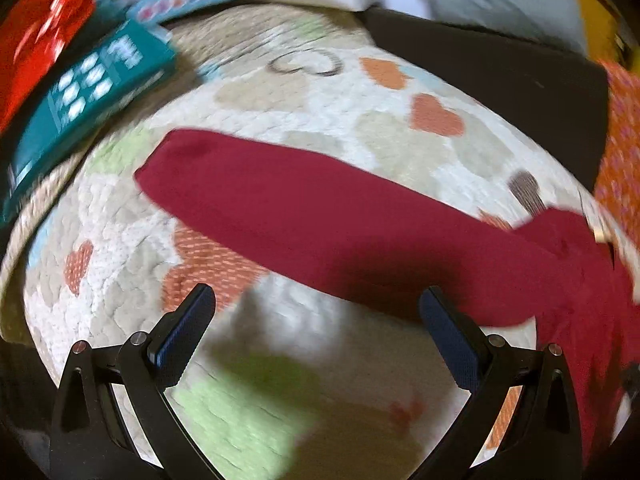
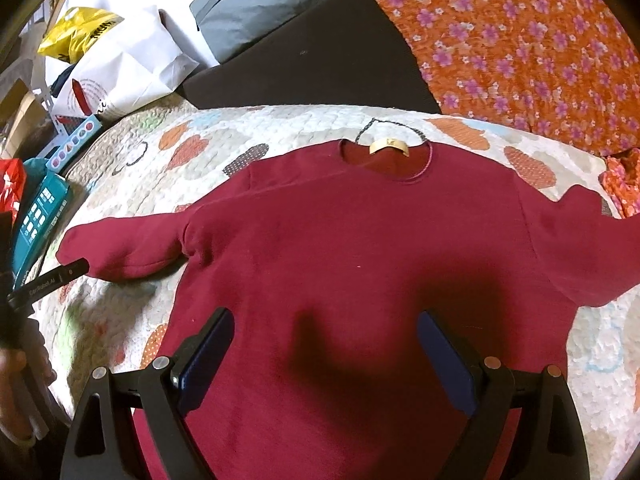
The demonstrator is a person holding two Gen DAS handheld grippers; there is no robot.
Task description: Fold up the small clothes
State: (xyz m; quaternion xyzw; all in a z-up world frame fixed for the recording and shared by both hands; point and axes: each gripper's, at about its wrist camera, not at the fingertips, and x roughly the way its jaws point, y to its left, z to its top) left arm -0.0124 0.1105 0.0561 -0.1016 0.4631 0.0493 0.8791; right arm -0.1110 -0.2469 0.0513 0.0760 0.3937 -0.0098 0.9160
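A dark red sweater (image 2: 360,264) lies flat, neck away from me, on a quilt with heart patterns (image 2: 168,168). Its left sleeve (image 1: 304,216) stretches out across the quilt in the left wrist view. My left gripper (image 1: 316,312) is open and empty, hovering just in front of that sleeve; its finger (image 2: 60,276) also shows at the sleeve cuff in the right wrist view. My right gripper (image 2: 324,340) is open and empty above the sweater's lower body. A tan label (image 2: 388,146) shows inside the collar.
A teal box (image 1: 88,92) and a red package (image 1: 36,40) lie at the quilt's left edge. White bags (image 2: 120,60), a grey bag (image 2: 260,4) and a dark mat (image 2: 320,64) lie behind. Orange floral cloth (image 2: 520,40) lies at the right.
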